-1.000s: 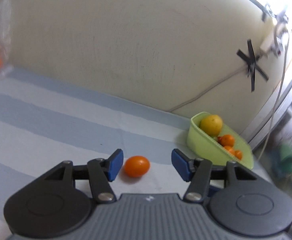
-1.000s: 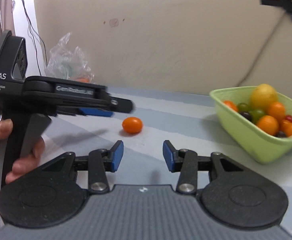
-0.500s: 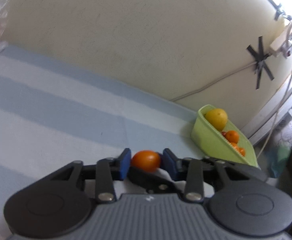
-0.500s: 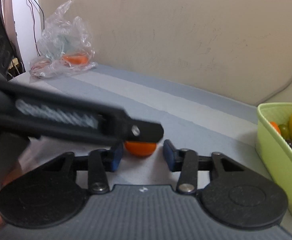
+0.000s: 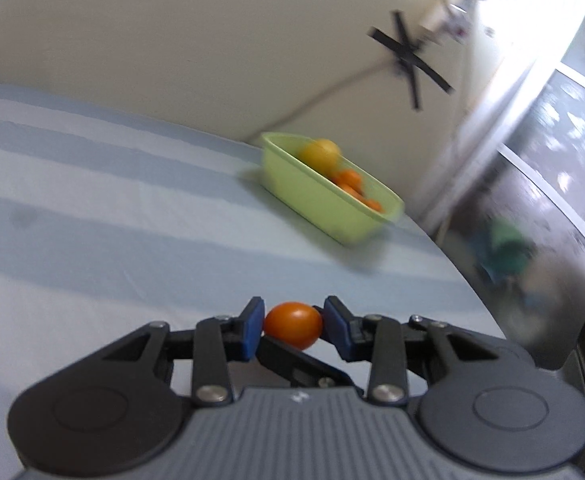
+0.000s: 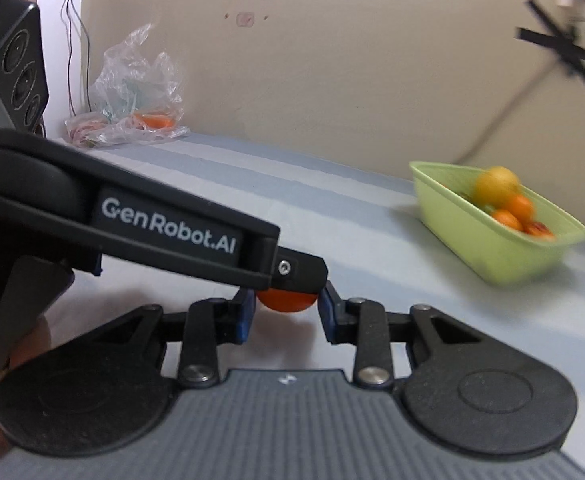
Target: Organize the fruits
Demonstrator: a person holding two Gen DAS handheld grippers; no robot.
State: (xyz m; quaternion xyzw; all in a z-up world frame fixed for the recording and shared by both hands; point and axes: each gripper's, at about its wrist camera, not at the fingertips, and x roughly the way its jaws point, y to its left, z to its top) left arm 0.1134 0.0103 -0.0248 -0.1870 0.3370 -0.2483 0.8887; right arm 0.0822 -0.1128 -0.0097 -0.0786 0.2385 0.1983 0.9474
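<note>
A small orange tomato (image 5: 291,324) sits between the blue pads of my left gripper (image 5: 292,326), which is shut on it above the striped cloth. In the right wrist view the same tomato (image 6: 286,300) lies between my right gripper's pads (image 6: 286,306), partly hidden under the left gripper's finger (image 6: 292,270). The right pads stand close on both sides of it; whether they press it I cannot tell. A green basket (image 5: 312,196) holding a yellow fruit, oranges and other small fruit stands at the back right; it also shows in the right wrist view (image 6: 488,236).
A clear plastic bag (image 6: 132,100) with orange fruit lies at the back left by the wall. A cable taped to the wall (image 5: 408,56) runs down behind the basket. The table edge (image 5: 472,280) curves down on the right.
My left gripper has closed on the tomato and lifted it, turning toward the basket. My right gripper has moved in until its pads flank the same tomato.
</note>
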